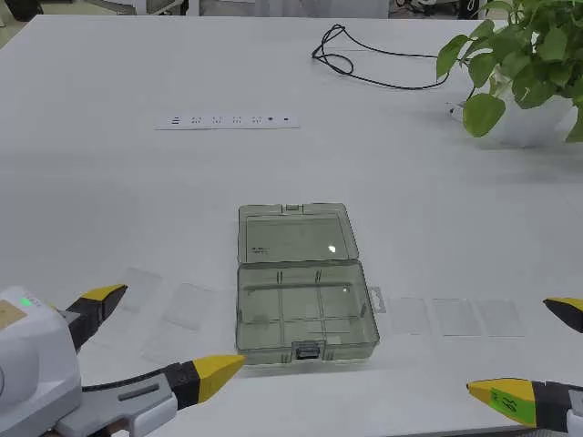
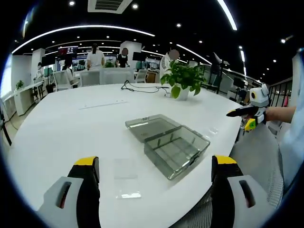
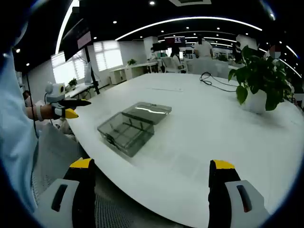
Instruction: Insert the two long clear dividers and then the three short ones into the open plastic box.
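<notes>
Smoky clear box (image 1: 273, 347), lid flat open toward 12 o'clock. On table (image 1: 109, 200): three clear dividers (image 1: 455, 317) at 3 o'clock, two dividers (image 1: 189, 305) at 9. Left claw (image 1: 164, 332), right claw (image 1: 510, 348) wide open, empty.

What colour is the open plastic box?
The box is a see-through smoky grey-green, clearest in the head view.

Head view looks steeply down from the table's (image 1: 109, 200) near edge, box (image 1: 307, 314) close ahead. Left gripper view looks in low from the box's left, right gripper view from its right; all three share box and plant (image 1: 524, 50).
</notes>
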Available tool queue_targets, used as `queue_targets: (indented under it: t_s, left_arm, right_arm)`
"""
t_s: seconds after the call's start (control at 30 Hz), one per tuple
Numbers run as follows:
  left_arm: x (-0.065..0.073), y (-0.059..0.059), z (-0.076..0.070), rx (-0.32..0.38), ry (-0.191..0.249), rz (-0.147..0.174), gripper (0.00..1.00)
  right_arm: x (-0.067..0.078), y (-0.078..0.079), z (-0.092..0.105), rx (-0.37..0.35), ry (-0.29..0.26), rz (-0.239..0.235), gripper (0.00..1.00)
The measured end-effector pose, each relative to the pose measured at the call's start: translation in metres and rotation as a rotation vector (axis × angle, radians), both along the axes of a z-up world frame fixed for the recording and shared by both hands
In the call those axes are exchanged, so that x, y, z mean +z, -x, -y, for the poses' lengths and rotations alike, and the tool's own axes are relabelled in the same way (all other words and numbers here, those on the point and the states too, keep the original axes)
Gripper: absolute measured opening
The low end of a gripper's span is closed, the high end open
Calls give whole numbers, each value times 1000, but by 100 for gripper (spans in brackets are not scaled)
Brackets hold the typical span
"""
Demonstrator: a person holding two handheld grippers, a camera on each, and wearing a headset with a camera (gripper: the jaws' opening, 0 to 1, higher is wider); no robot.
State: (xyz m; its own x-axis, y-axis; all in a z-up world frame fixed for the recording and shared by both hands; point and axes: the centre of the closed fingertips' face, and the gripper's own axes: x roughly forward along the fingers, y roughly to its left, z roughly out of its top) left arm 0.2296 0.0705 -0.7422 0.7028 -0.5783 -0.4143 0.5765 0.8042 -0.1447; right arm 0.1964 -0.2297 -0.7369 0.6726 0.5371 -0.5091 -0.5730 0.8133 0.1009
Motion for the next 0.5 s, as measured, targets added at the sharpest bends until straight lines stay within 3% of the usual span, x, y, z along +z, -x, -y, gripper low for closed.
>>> queue_targets:
  t_s: [0.5]
  left_arm:
    - [4, 2, -4, 11, 0, 2, 100]
  right_arm:
    - [-1, -5, -5, 26, 11, -6, 100]
